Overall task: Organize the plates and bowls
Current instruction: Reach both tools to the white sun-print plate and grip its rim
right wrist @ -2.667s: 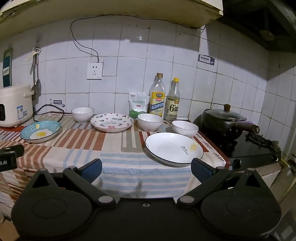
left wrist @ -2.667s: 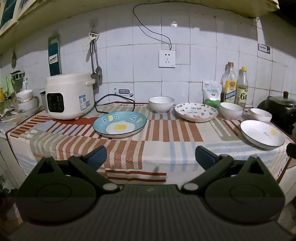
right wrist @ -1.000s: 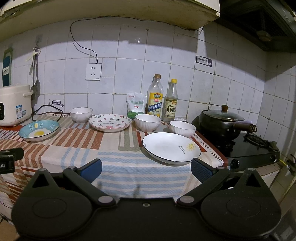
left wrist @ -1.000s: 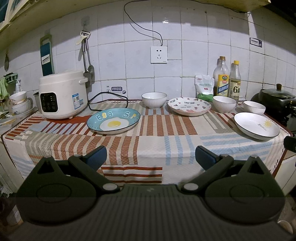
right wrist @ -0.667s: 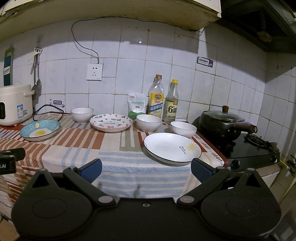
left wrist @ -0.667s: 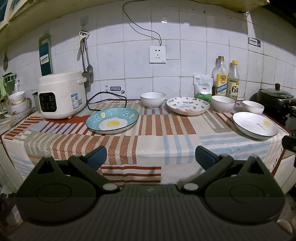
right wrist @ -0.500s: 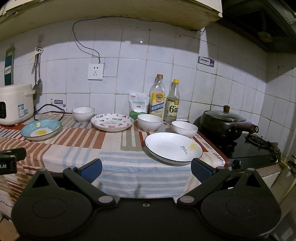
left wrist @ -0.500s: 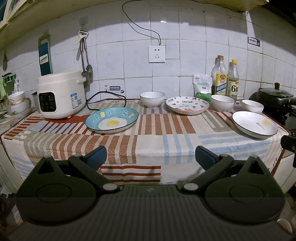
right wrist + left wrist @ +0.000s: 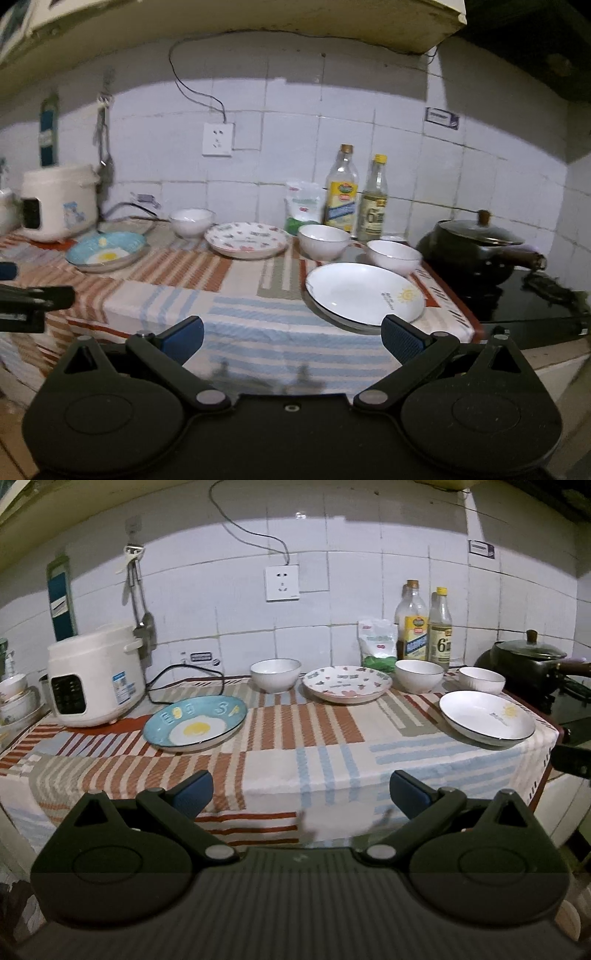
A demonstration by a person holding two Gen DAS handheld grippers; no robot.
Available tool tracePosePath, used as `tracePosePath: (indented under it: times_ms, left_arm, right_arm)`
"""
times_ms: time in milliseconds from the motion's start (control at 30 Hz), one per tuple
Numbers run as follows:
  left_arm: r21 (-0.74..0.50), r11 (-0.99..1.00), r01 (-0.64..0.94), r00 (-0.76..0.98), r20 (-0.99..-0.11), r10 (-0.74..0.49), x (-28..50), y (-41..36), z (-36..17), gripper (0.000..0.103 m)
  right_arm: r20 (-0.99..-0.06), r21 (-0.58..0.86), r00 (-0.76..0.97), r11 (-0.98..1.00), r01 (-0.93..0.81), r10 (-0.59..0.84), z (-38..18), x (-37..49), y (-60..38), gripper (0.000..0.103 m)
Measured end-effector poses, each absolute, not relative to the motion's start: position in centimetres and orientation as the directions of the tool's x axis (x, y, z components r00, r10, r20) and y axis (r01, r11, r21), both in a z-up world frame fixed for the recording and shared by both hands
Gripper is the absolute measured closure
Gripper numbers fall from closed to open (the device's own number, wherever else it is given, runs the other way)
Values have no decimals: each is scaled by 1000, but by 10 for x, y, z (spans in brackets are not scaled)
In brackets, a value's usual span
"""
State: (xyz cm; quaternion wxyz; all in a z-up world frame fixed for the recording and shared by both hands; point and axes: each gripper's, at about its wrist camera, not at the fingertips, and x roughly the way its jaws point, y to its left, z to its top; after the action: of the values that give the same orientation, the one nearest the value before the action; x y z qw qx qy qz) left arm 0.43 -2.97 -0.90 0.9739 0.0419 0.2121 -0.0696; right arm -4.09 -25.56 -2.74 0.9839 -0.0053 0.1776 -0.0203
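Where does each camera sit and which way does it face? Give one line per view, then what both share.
Left wrist: in front of the counter's left half, facing the tiled wall; its open left gripper shows, empty.
Right wrist: farther right, facing the round white sun-print plate and black lidded pot; open right gripper shows.
Shared: the sun-print plate, blue round fried-egg plate.

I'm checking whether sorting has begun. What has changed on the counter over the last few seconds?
Only the cameras moved: the right claw has come closer to the sun plate; the left claw shifted slightly. Both stay open and empty. The egg plate and the other dishes haven't moved.
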Motion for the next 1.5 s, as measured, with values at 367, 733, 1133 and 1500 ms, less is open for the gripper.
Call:
tracePosePath:
  times_ms: [367,733,1133,1500]
  left_arm:
    - [-25,946,323,842,-450,-299,50,-68,8,0]
    - [-19,861,509,696,-579,-424,120,-127,27,3]
    - [-76,793,604,595,-619,-513,183,-190,14,11]
    - [-76,774,628,529,-688,-497,225,-230,-19,27]
  right_arm:
    - [-394,-2,919,1000,29,-27,-25,-18,-315,0]
    - [-536,58,843,998,-3,34,-25,24,-379,9]
    - [-630,220,767,975,25,122,-38,68,-436,26]
    - [-682,267,719,961,74,134,-55,113,-501,34]
